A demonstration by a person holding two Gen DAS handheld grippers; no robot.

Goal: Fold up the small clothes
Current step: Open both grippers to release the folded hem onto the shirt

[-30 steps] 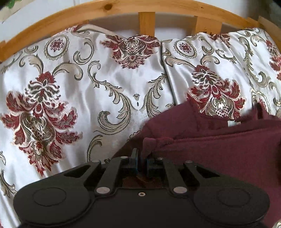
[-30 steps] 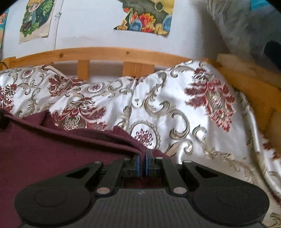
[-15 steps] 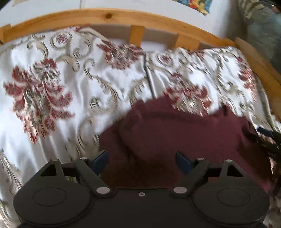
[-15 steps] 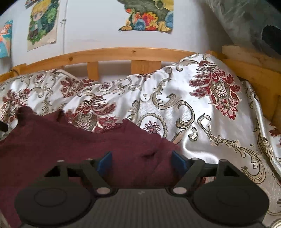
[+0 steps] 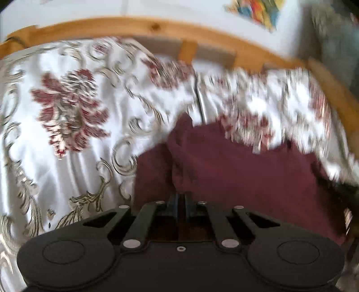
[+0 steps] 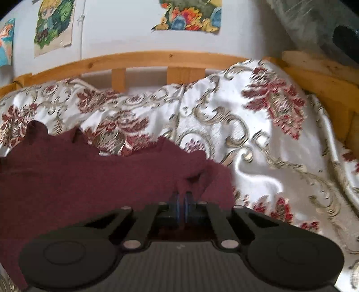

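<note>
A dark maroon knit garment (image 5: pixel 235 166) lies spread on a white satin bedspread (image 5: pixel 67 139) with red and gold flowers. My left gripper (image 5: pixel 180 198) is shut on a raised fold near the garment's left edge. In the right wrist view the same garment (image 6: pixel 89 175) fills the lower left, and my right gripper (image 6: pixel 181 197) is shut on a pinched fold near its right edge. The left wrist view is blurred by motion.
A wooden bed rail (image 6: pixel 157 58) with slats runs along the back, and a wooden side rail (image 6: pixel 318 83) stands at the right. Posters (image 6: pixel 188 15) hang on the white wall. A grey wrapped bundle (image 6: pixel 314 27) sits at the far right.
Both grippers held the garment a second ago, opened and let go half a second ago, and are now shut again on new folds lower down the garment.
</note>
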